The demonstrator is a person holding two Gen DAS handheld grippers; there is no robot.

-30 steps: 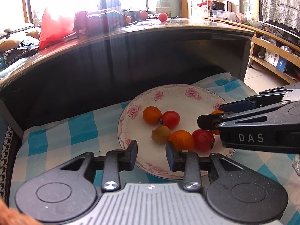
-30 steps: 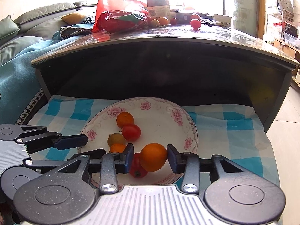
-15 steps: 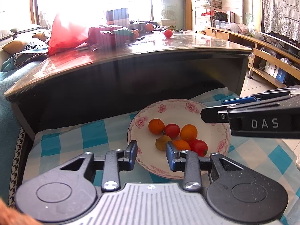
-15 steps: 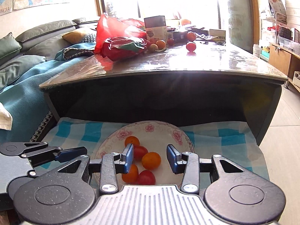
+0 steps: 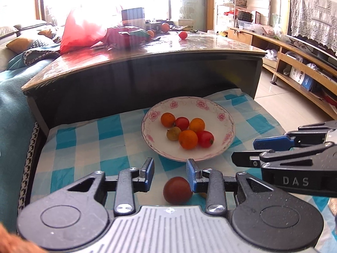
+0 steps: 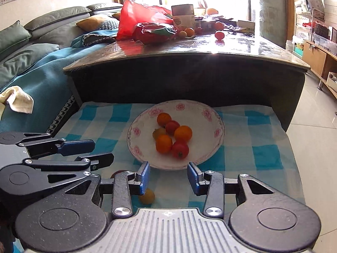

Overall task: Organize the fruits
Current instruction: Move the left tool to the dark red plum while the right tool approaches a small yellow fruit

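A: From the left, what lies on the checked cloth (image 5: pixel 88 147)?

B: Bare cloth up to the sofa (image 6: pixel 31 88); the left gripper (image 5: pixel 170 169) hangs there, jaws apart, gripping nothing; a red tomato (image 5: pixel 177 190) sits loose on the cloth below its right finger.

A: And the middle?

B: The plate (image 6: pixel 210 147) holds six fruits, clustered well inside its rim; a dark table edge (image 6: pixel 189 54) overhangs behind.

A: The right?

B: The right gripper (image 6: pixel 168 176) hangs near the plate's near rim, jaws apart and empty; a small yellow fruit (image 6: pixel 147 197) lies under its left finger; open cloth, then floor (image 6: pixel 311 139).

Two wrist views angled down, side by side, sharing plate (image 5: pixel 228 126)
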